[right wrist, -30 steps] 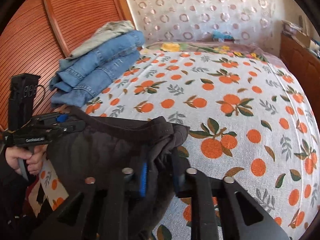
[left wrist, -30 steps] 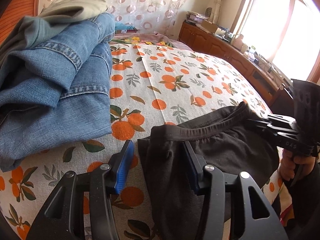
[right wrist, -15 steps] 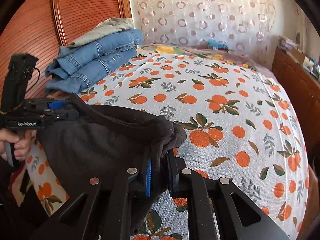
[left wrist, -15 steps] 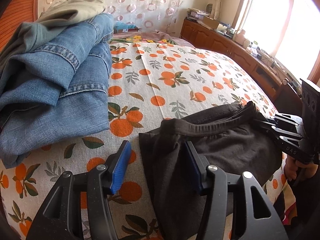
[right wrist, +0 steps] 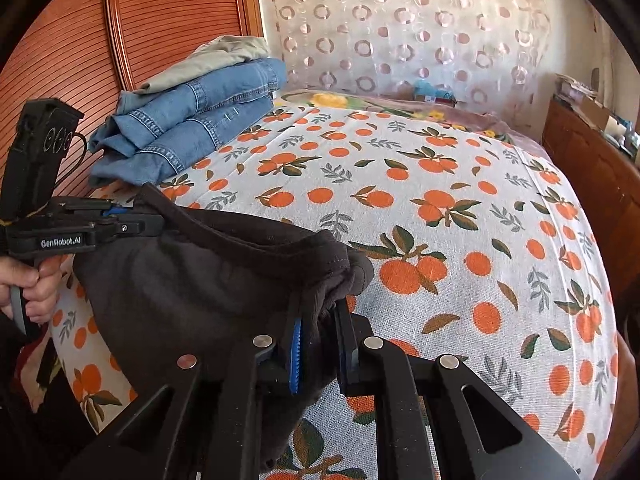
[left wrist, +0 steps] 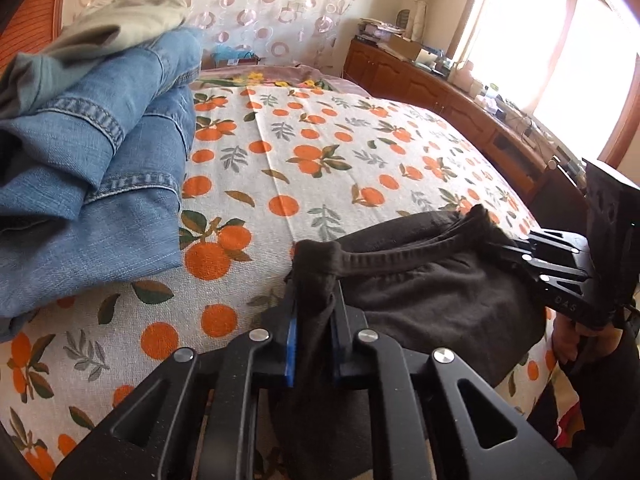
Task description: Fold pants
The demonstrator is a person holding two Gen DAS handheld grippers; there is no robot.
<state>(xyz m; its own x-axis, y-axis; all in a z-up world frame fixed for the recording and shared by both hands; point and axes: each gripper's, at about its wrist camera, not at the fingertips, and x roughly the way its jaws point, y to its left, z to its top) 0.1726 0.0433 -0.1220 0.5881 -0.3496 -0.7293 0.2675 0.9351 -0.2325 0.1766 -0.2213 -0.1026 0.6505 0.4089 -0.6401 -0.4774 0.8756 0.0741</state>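
Dark brown pants lie at the near edge of the bed, waistband facing away from me. My left gripper has its jaws closing, and its blue pads pinch the waistband's left corner. The right gripper holds the other corner at the right, a hand on its handle. In the right wrist view the right gripper is shut on a bunched waistband corner of the pants. There the left gripper bites the far corner, and the waistband stretches between the two.
The bed cover has an orange-fruit print. Folded blue jeans with a khaki garment on top are stacked at the left. A wooden cabinet with clutter runs along the right under a bright window. A slatted wooden panel stands behind the stack.
The left jaws, open around the waistband corner before, have closed onto it. The right gripper kept its grip, and the waistband now spans both grippers.
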